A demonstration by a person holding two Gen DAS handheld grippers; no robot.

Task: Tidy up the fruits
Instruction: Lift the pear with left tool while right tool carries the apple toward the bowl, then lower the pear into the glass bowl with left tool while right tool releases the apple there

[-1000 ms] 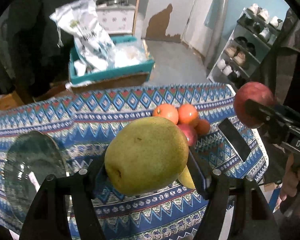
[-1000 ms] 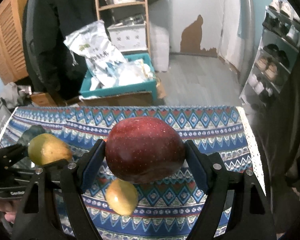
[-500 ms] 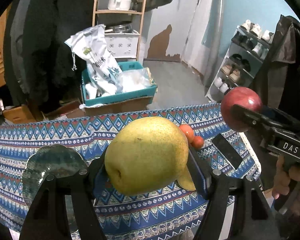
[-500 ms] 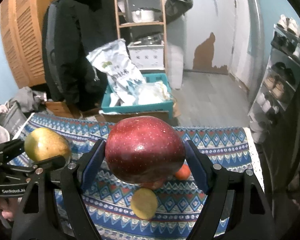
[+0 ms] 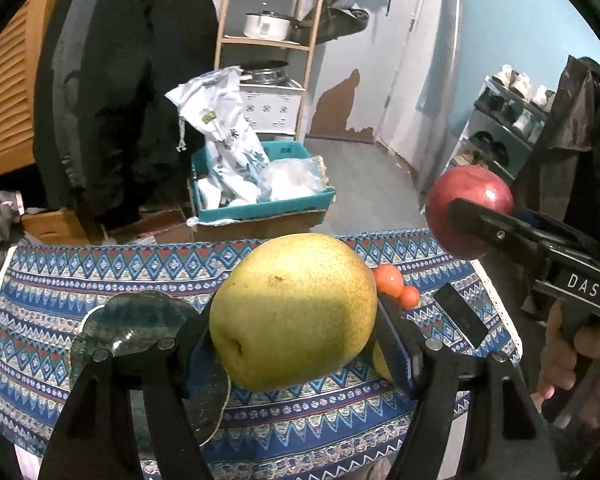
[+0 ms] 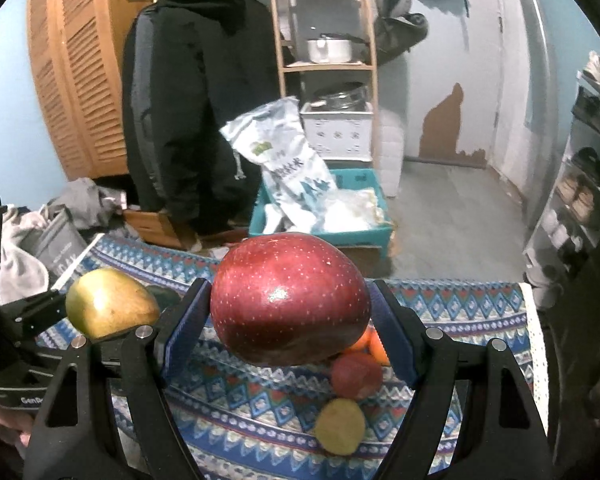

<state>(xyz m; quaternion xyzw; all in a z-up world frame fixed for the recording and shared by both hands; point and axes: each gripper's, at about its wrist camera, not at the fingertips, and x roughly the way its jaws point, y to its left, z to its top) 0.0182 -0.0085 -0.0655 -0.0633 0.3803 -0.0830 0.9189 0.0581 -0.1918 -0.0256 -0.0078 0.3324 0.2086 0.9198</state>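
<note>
Your left gripper (image 5: 296, 316) is clamped part-way open on a large yellow-green pear (image 5: 294, 312), its blue-padded fingers (image 5: 394, 344) pressing both flanks so the fruit hangs clear above the blue zigzag-patterned tablecloth (image 5: 100, 280). Your right gripper (image 6: 290, 308) grips a big dark-red speckled apple (image 6: 290, 300) the same way, pads against both sides, also lifted off the cloth. In the left wrist view that apple (image 5: 470, 212) shows up high at the right, with your hand (image 5: 576, 364) on the handle below it.

On the table, a clear scalloped glass dish (image 5: 140, 332) lies to the left, under the left fingers. To the right sit the small orange tangerines (image 5: 390, 280), a smaller red fruit (image 6: 356, 374) and a small yellow fruit (image 6: 340, 426), grouped close together. A dark flat rectangle (image 5: 460, 316) lies near the cloth's right edge.
</note>
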